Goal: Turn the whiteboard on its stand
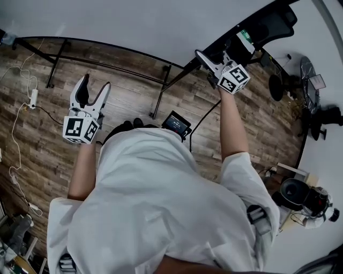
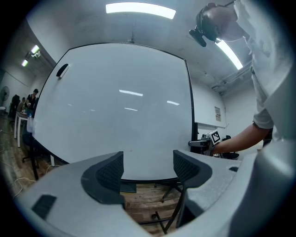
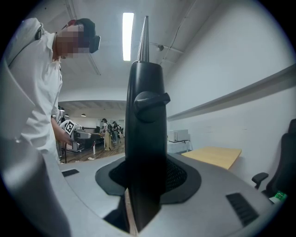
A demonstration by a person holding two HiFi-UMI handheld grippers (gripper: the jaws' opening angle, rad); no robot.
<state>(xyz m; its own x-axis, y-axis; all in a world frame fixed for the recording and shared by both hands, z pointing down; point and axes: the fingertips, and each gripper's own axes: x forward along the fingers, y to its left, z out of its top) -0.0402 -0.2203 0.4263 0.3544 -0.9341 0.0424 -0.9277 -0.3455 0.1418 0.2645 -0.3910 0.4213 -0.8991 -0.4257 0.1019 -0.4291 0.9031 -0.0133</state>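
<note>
Gripping whiteboard [image 2: 115,106] edge, seemingly: right hand-held gripper [image 1: 206,60] | left hand-held gripper [image 1: 95,83]: jaws apart, empty

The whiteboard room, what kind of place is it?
Most likely an office or lab workroom. There is a big whiteboard on a stand, a black office chair by the wall, and a long strip light on the ceiling.

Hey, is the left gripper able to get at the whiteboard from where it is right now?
Probably yes. The left gripper is open and empty, facing the whiteboard head-on, and nothing stands between them. The right gripper is clamped on the board's black side frame, away from that path.
</note>
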